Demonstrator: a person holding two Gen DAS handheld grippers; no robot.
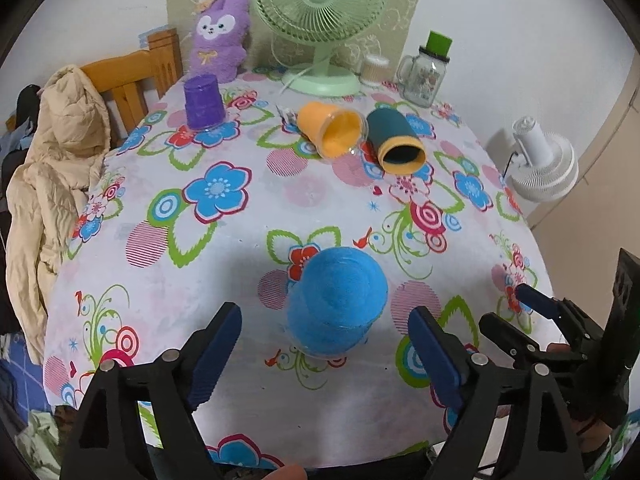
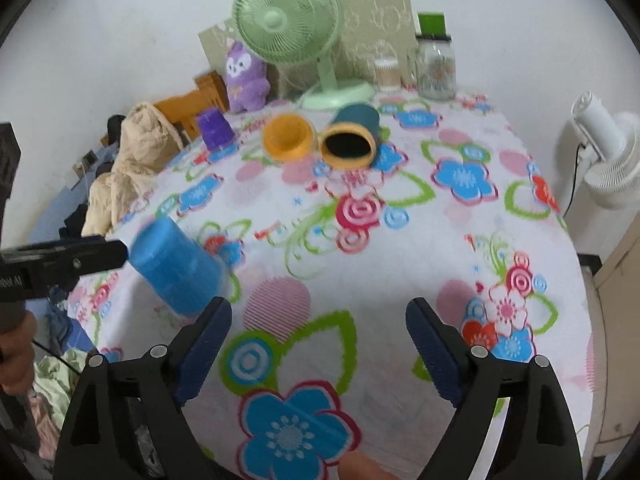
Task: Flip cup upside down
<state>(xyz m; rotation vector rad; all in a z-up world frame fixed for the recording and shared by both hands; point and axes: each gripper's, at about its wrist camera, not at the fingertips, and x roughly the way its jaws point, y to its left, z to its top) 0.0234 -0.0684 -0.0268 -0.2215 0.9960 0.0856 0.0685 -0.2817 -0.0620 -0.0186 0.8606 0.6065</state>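
A blue cup (image 1: 338, 300) stands upside down on the flowered tablecloth (image 1: 240, 264), base up. My left gripper (image 1: 324, 352) is open, its fingers on either side of the cup and apart from it. The same cup shows in the right wrist view (image 2: 176, 266) at the left, beside the left gripper's finger (image 2: 80, 258). My right gripper (image 2: 320, 344) is open and empty over the cloth (image 2: 400, 248); it also shows at the right in the left wrist view (image 1: 536, 304). A purple cup (image 1: 203, 101) stands upside down far left. An orange cup (image 1: 332, 130) and a teal cup (image 1: 394, 140) lie on their sides.
A green fan (image 1: 322, 20), a purple plush toy (image 1: 220, 36), a glass jar with green lid (image 1: 426, 72) and a small container (image 1: 374, 70) stand at the back. A wooden chair with a beige jacket (image 1: 52, 152) is at the left. A white fan (image 1: 540, 164) stands off the right edge.
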